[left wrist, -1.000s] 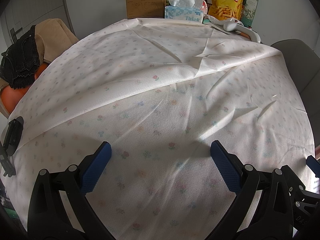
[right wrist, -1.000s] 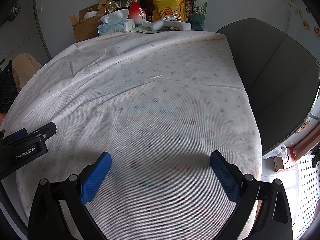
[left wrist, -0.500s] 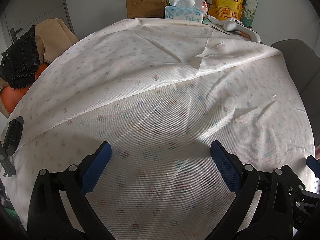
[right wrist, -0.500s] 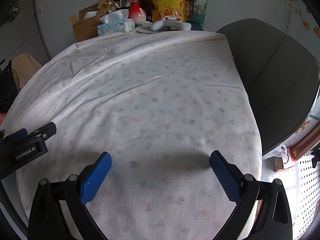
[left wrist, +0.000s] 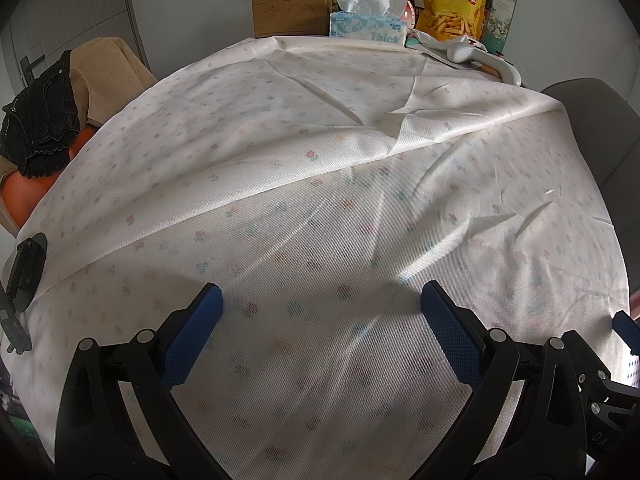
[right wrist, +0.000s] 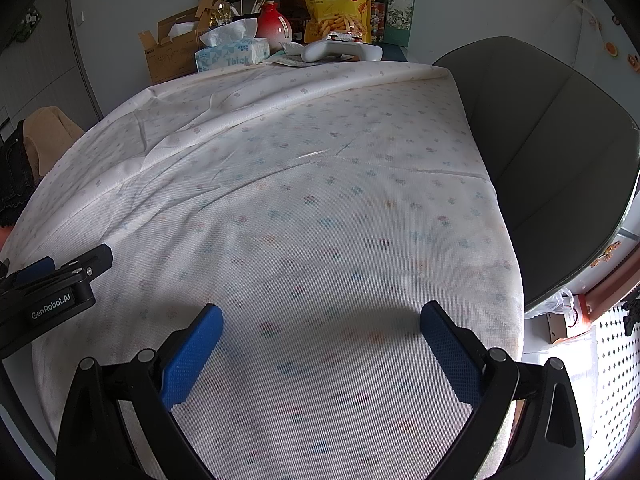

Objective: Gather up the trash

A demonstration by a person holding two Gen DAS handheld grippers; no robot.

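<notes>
Over tablecloth [left wrist: 320,184], left gripper [left wrist: 322,320] spread, empty

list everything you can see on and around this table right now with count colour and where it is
tablecloth: one, white with small flower print, covers the table
tissue box: one, blue and white, far edge
cardboard box: one, brown, open, left of the tissue box
snack bag: one, yellow, far edge, upright
green carton: one, right of the snack bag
red vase: one, behind the tissue box
white controller: one, far edge
chair: one, dark grey, right side
clothes: black and tan, left side
left gripper: one, black, blue fingers, open
right gripper: same, open
</notes>
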